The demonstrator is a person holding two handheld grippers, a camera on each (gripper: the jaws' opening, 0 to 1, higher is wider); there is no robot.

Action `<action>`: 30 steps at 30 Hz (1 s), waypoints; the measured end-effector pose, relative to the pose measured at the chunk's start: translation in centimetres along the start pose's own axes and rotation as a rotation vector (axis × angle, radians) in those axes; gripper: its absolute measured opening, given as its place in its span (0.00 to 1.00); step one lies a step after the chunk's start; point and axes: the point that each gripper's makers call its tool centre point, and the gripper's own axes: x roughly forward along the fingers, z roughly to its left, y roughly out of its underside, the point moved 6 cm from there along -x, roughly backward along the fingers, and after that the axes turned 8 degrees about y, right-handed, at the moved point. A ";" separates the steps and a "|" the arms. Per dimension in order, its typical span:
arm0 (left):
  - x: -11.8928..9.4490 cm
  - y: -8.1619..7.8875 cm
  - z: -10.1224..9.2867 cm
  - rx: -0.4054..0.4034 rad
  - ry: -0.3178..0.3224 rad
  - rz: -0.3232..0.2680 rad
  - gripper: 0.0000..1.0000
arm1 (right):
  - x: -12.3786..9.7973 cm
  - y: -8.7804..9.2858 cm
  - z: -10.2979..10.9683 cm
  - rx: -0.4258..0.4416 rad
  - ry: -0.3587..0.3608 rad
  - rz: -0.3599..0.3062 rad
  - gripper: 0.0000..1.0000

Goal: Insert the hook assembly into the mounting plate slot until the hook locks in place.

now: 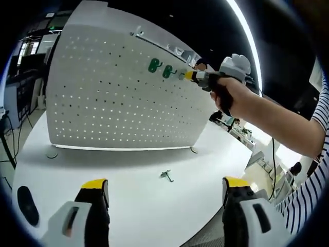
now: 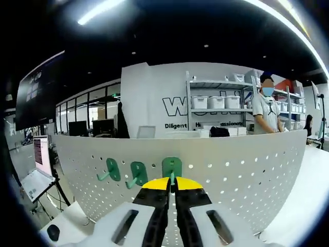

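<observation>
A white pegboard mounting plate stands upright on the white table. Two green hooks hang side by side in its upper holes. My right gripper, held by a hand, reaches in from the right and presses a third green hook against the board. In the right gripper view, my right gripper is shut on that green hook, whose back plate lies on the pegboard to the right of the other two hooks. My left gripper hangs open above the table.
A small metal hook lies loose on the table in front of the board. A black object sits near the table's left edge. Behind the board are shelves with bins, a standing person and a laptop.
</observation>
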 end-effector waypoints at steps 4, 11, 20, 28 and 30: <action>0.0 0.0 0.1 0.000 -0.003 0.003 0.93 | 0.1 0.0 0.2 -0.011 0.008 -0.005 0.00; -0.2 0.1 0.5 -0.009 -0.008 0.004 0.92 | 0.4 0.1 0.2 -0.043 0.025 -0.008 0.00; -0.4 0.1 1.0 -0.020 -0.021 0.001 0.92 | 0.7 0.5 0.5 -0.059 0.034 -0.007 0.00; -0.3 0.3 1.2 -0.027 -0.024 0.006 0.92 | 1.0 0.7 0.4 -0.033 0.044 -0.005 0.00; -0.4 0.3 1.2 -0.030 -0.026 0.005 0.92 | 1.0 0.7 0.4 -0.027 0.046 -0.005 0.00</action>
